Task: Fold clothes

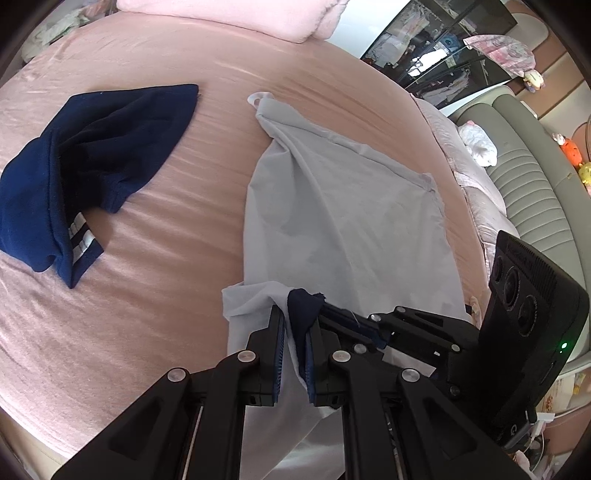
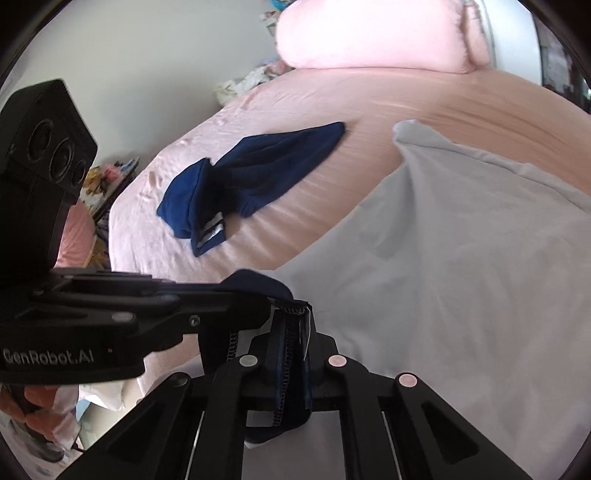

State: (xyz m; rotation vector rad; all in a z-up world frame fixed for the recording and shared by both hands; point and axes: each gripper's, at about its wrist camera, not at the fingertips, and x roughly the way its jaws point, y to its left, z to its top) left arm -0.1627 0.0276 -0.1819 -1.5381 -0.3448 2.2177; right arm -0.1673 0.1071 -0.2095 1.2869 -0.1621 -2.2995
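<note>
A light grey garment (image 1: 332,206) lies spread on the pink bed, running from the far middle to the near edge. Its near corner carries a navy trim (image 1: 303,306). My left gripper (image 1: 297,319) is shut on that corner, with grey cloth and navy trim between its pads. In the right wrist view my right gripper (image 2: 295,323) is shut on the same navy trim (image 2: 284,369) of the grey garment (image 2: 461,277). The two grippers meet tip to tip: the right gripper (image 1: 330,308) comes in from the right, the left gripper (image 2: 264,299) from the left.
A crumpled navy garment with pale stripes (image 1: 92,155) (image 2: 251,181) lies on the pink sheet (image 1: 166,295) left of the grey one. A pink pillow (image 2: 369,33) sits at the head. A grey padded bench (image 1: 528,192) runs along the right side.
</note>
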